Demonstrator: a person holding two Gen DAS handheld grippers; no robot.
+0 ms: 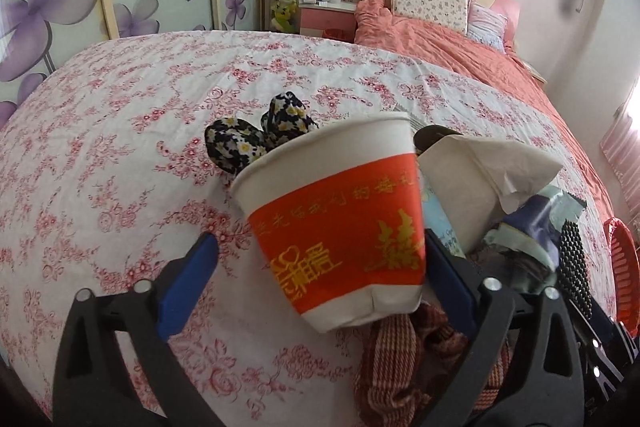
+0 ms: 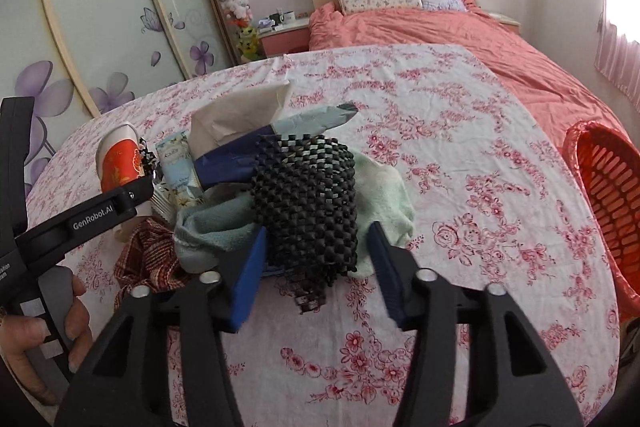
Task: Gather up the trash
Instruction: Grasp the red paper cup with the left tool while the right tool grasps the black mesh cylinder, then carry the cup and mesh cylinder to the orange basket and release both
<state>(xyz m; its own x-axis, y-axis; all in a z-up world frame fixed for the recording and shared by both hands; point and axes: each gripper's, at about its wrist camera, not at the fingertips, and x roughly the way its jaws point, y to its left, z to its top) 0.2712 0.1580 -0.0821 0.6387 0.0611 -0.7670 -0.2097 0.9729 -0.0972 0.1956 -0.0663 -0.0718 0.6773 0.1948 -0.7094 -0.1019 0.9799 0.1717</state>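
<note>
a table draped in a white cloth with pink roses (image 2: 460,187) stood before a bed with a coral cover (image 2: 440,31). on it lay a heap of clutter. the left gripper (image 1: 320,259) had its blue fingers spread wide around a tilted red-and-white paper cup (image 1: 340,227); the right finger touched the cup, the left stood clear. the right gripper (image 2: 316,259) held its fingers partly spread around a roll of black mesh matting (image 2: 308,203), not clearly pressing it. an orange basket (image 2: 604,195) sat at the table's right edge.
</note>
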